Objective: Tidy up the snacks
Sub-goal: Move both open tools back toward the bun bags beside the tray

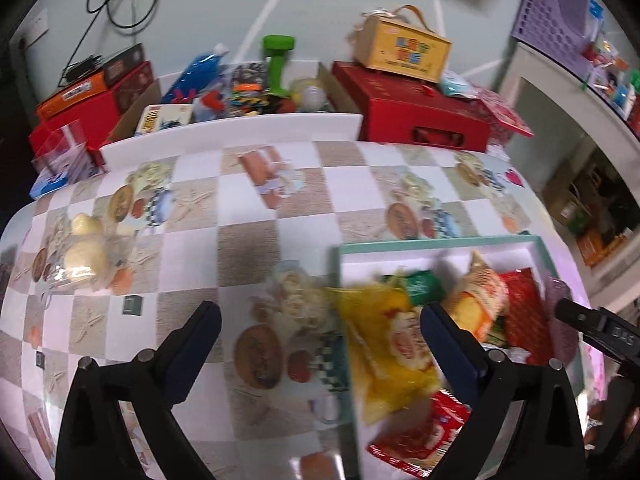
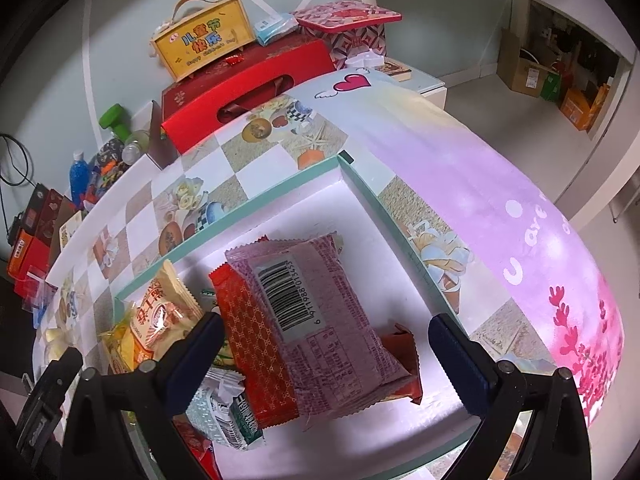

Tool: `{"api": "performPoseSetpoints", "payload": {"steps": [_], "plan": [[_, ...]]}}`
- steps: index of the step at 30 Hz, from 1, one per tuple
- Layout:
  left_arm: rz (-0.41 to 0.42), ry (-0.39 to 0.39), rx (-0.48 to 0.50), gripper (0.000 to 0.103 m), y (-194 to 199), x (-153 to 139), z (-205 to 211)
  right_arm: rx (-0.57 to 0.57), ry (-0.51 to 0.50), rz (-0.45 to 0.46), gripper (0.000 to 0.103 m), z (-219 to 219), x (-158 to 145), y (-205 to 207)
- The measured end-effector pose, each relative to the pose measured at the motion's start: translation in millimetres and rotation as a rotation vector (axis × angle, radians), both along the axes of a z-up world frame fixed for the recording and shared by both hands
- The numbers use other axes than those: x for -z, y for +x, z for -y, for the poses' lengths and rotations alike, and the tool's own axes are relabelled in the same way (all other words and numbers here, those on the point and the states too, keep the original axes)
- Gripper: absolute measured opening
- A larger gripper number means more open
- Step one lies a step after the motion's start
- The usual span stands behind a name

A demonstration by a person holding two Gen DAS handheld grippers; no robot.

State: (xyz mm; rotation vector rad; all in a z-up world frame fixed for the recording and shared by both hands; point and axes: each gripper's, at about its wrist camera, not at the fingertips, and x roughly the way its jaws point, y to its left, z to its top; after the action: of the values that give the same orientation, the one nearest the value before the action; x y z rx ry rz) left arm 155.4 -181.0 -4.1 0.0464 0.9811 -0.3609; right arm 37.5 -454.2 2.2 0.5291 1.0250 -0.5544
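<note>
A white tray with a teal rim [image 1: 440, 242] sits on the checked tablecloth and holds several snack packets. In the left wrist view my left gripper [image 1: 320, 320] is open above the tray's left rim. A blurred yellow packet [image 1: 392, 344] lies between its fingers across that rim, with no pad pressing on it. A clear bag of pale buns [image 1: 82, 248] lies far left on the cloth. In the right wrist view my right gripper [image 2: 326, 328] stands open over the tray [image 2: 280, 196]. A pink packet with a barcode [image 2: 316, 320] lies flat below it on a red packet [image 2: 248, 332].
A beige packet [image 2: 160, 312] and a green-white packet [image 2: 236, 420] fill the tray's left side. A red gift box [image 1: 420, 120] with a yellow handled box [image 1: 404, 50] stands behind the table beside a carton of toys [image 1: 240, 92]. A purple basket [image 1: 556, 20] tops the shelf.
</note>
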Motion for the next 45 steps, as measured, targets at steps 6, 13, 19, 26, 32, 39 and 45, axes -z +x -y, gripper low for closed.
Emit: {"api": "performPoseSetpoints", "payload": {"steps": [6, 13, 19, 26, 32, 39, 45], "plan": [[-0.01, -0.002, -0.03, 0.1, 6, 4, -10, 0.0, -0.032, 0.025, 0.103, -4, -13, -1], [-0.032, -0.004, -0.066, 0.1, 13, 6, -26, -0.011, -0.079, 0.067, 0.103, -16, -35, 4], [-0.038, -0.005, -0.12, 0.1, 22, 5, -54, -0.075, -0.089, 0.115, 0.103, -43, -47, 22], [-0.031, 0.025, -0.234, 0.1, 35, 4, -103, -0.216, -0.072, 0.123, 0.103, -97, -44, 54], [-0.055, 0.025, -0.324, 0.1, 42, 11, -144, -0.362, -0.066, 0.133, 0.103, -152, -40, 76], [-0.071, 0.004, -0.404, 0.1, 45, 14, -185, -0.517, -0.029, 0.128, 0.103, -213, -28, 96], [-0.069, -0.01, -0.408, 0.1, 50, 15, -211, -0.577, -0.042, 0.111, 0.103, -243, -18, 109]]}}
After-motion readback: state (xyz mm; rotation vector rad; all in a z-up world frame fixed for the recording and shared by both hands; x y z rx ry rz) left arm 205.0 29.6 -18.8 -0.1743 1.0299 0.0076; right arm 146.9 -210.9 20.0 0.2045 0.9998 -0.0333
